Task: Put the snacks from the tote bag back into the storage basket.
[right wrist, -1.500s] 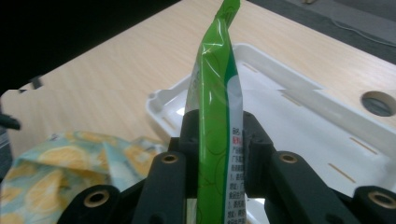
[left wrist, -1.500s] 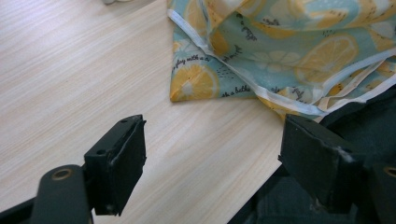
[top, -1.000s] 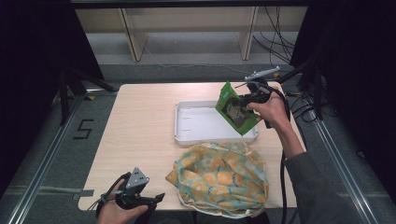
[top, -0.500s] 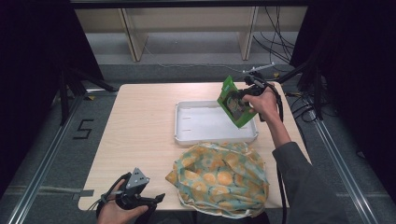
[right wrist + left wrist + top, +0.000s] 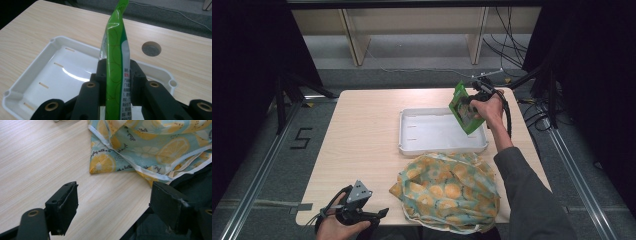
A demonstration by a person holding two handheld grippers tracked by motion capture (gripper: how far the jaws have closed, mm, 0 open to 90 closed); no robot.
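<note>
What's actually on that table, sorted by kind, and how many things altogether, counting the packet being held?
Green snack packet, held over the tray: 1
White tray: 1
Lemon-print cloth bag: 1
Total: 3

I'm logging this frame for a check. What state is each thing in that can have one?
Green packet: held upright, above the tray.
White tray: empty, flat on the table.
Lemon-print cloth bag: crumpled, lying at the near table edge.
Right gripper: shut on the packet.
Left gripper: open, holding nothing, over the table.
</note>
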